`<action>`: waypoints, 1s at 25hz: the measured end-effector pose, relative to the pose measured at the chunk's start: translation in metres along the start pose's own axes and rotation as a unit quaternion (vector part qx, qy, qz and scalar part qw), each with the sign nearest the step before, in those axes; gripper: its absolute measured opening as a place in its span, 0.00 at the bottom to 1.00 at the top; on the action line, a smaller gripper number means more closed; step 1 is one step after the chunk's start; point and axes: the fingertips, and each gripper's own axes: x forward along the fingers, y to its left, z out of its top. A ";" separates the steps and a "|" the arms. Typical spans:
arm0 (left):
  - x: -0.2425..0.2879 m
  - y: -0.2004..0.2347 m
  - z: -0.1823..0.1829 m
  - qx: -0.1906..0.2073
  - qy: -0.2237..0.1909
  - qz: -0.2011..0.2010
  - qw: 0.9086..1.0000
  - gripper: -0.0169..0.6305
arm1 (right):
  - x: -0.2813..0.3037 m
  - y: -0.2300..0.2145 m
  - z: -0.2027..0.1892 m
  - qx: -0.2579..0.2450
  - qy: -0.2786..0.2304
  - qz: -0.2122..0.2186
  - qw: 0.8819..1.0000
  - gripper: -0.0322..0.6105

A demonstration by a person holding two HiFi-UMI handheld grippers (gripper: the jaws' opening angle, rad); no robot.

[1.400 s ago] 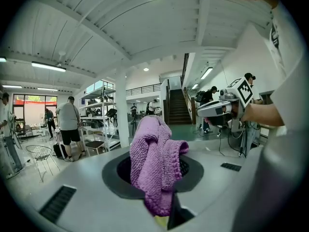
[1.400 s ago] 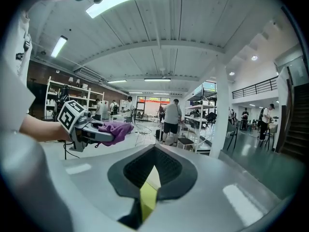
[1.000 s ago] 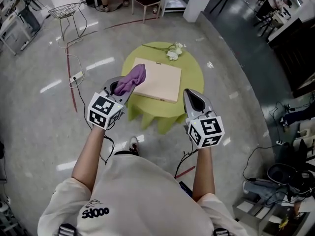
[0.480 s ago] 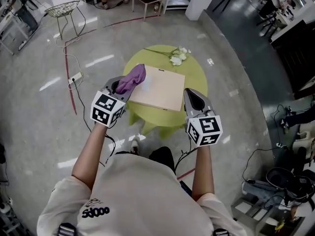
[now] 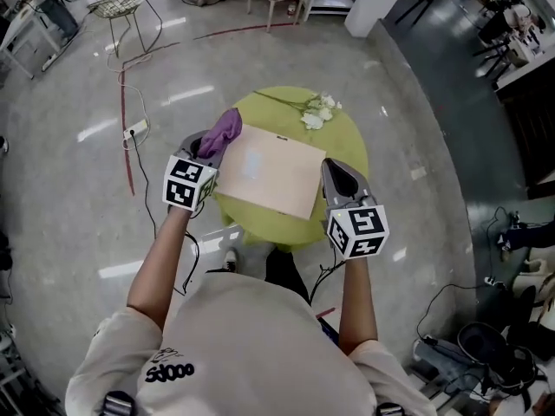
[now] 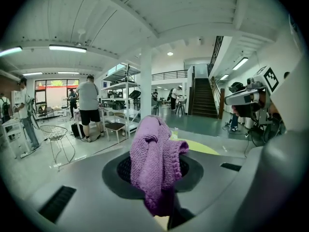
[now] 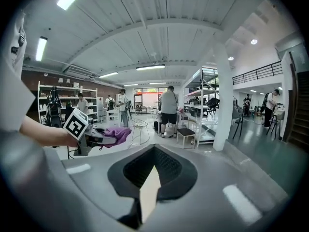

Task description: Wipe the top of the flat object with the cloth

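Left gripper clamps the purple cloth at the board edge; right gripper hangs closed, empty. The wipe likely calls for flat, overlapping strokes.

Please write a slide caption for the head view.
Left gripper holds purple cloth at a corner of the flat board; right gripper hovers at its edge.

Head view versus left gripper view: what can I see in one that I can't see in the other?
Only the head view shows the white flowers and the whole top of the flat board. Only the left gripper view shows the staircase and the ceiling lights. Both show the purple cloth clamped in the left gripper, the green table and the right gripper.
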 end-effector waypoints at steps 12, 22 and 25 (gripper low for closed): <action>0.089 0.034 -0.063 -0.023 0.112 0.068 0.991 0.17 | 0.051 -0.054 -0.036 -0.001 0.050 0.046 0.998 0.06; 0.130 0.036 -0.137 -0.045 0.211 0.075 0.974 0.17 | 0.058 -0.067 -0.071 0.012 0.083 0.072 0.994 0.06; 0.136 0.031 -0.145 -0.046 0.218 0.076 0.972 0.17 | 0.055 -0.071 -0.075 0.020 0.086 0.067 0.994 0.06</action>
